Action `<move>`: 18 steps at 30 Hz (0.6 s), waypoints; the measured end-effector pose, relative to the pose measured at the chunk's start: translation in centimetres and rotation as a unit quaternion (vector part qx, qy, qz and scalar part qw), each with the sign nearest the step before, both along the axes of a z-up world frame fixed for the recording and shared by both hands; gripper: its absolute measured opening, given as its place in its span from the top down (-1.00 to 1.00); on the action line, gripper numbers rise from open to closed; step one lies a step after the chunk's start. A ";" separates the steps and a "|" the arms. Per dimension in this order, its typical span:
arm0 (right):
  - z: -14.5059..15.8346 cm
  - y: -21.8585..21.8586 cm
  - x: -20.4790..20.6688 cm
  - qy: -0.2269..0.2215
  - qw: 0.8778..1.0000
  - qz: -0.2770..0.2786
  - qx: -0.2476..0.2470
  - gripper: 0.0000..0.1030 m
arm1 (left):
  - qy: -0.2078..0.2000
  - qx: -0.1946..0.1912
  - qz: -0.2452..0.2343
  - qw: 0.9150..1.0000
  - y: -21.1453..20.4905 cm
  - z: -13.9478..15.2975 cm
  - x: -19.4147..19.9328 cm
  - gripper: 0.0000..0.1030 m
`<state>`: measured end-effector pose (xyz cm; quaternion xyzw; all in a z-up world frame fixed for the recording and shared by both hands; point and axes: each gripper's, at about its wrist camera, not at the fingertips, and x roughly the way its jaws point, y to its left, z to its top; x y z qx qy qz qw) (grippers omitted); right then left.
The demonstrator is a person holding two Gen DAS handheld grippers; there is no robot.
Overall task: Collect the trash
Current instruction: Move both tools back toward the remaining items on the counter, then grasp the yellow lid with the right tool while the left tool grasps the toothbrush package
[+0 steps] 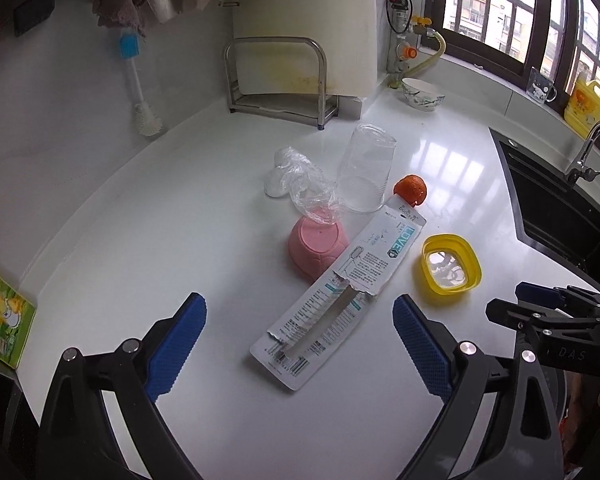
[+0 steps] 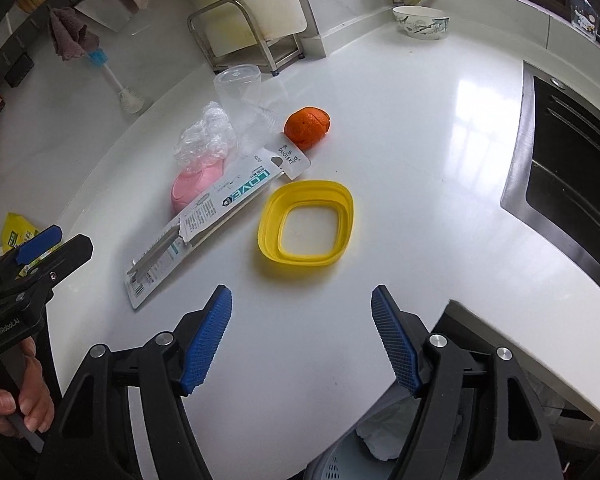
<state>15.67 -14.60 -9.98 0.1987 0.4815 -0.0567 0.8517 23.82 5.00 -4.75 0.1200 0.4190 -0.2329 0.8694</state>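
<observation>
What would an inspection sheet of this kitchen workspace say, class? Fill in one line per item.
Surface: white countertop, glossy, dry-looking.
Job's things: torn toothbrush packaging lying flat; crumpled plastic wrap on pink bowl; orange peel.
Clutter: upturned clear cup, yellow lid frame, patterned bowl.
Grippers: left tool and right tool both open, empty, above the counter.
Cables: nothing seen.
Surroundings: sink, window, bin below the counter edge.

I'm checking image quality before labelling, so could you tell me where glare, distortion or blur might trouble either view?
Left wrist view: window glare on the countertop right of the clear cup; fisheye bends the counter edge; focus sharp. Right wrist view: glare patch beside the sink; strong edge curvature; the torn package is still readable.
</observation>
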 end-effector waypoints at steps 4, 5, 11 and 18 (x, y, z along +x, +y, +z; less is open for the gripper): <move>-1.0 0.3 1.6 0.011 1.000 -0.016 -0.003 -0.35 | 0.004 0.001 -0.027 1.000 -0.1 -1.1 1.4 -0.80; -1.2 0.3 1.9 0.013 1.000 -0.019 -0.006 -0.35 | 0.004 0.001 -0.034 0.999 -0.1 -1.3 1.6 -0.80; -2.1 0.7 4.0 0.020 0.999 -0.033 -0.015 -0.35 | 0.017 -0.010 -0.060 0.998 -0.4 -2.4 2.6 -0.80; -2.9 1.4 6.1 0.038 0.998 -0.037 -0.029 -0.36 | 0.013 -0.019 -0.086 0.996 -0.6 -2.7 2.7 -0.80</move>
